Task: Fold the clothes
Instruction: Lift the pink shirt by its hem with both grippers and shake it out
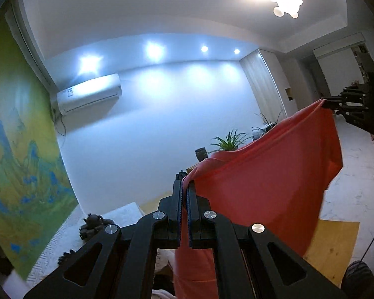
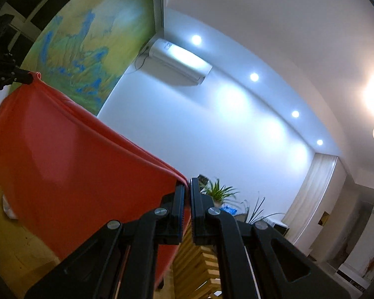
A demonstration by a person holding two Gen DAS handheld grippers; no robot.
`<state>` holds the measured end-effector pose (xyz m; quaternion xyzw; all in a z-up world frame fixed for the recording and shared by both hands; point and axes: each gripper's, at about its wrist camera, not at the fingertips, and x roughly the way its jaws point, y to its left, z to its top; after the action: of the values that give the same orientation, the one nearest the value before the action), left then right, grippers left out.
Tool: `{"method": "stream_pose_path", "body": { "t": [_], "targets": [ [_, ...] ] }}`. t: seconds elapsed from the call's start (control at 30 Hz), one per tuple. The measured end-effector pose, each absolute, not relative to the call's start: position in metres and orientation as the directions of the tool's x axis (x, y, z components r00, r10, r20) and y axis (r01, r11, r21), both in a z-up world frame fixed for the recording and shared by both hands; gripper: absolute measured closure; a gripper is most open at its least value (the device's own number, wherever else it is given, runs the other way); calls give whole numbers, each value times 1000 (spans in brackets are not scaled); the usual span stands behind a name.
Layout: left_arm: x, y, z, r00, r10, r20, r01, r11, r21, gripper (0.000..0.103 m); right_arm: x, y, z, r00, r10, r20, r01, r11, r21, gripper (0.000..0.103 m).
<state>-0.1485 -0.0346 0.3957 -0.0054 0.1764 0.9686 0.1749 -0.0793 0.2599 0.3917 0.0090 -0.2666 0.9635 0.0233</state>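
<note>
Fabric is what both tools hold: a thin orange-red garment [image 1: 266, 174] hangs in the air between them, stretched by its upper edge, well above the wooden table [image 1: 336, 246] that shows under its hem. The left gripper [image 1: 185, 186] has its jaws pressed together on one bunched corner of that edge, cloth squeezed between the ribbed pads, and the right gripper [image 2: 187, 186] is clamped the same way on the opposite corner; each also shows in the other's view, far out at the end of the taut edge. The cloth looks light and very soft: it sags in a shallow curve between the two grips, drapes in smooth folds with no stiffness of its own, and will probably swing and billow with any quick move. It seems smooth, perhaps a little slippery, so a grip on a thin single layer could creep out; the rolled, doubled hem at the corners is the safer place to hold, as now. Which part of the garment these corners are, shoulders or hem, cannot be told from here.
</note>
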Motion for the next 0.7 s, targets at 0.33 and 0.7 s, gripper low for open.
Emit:
{"method": "stream_pose_path", "body": {
  "t": [0.33,0.7],
  "targets": [
    [-132,-30,406,-947,302,-110,-321,-867,381,100,-86,260,381,-999,50,-8,-39,-861,-507,99],
    [-90,-14,374,-926,314,-208,-374,-836,401,100,-62,274,349,-994,49,-94,3,-873,-488,99]
  ]
}}
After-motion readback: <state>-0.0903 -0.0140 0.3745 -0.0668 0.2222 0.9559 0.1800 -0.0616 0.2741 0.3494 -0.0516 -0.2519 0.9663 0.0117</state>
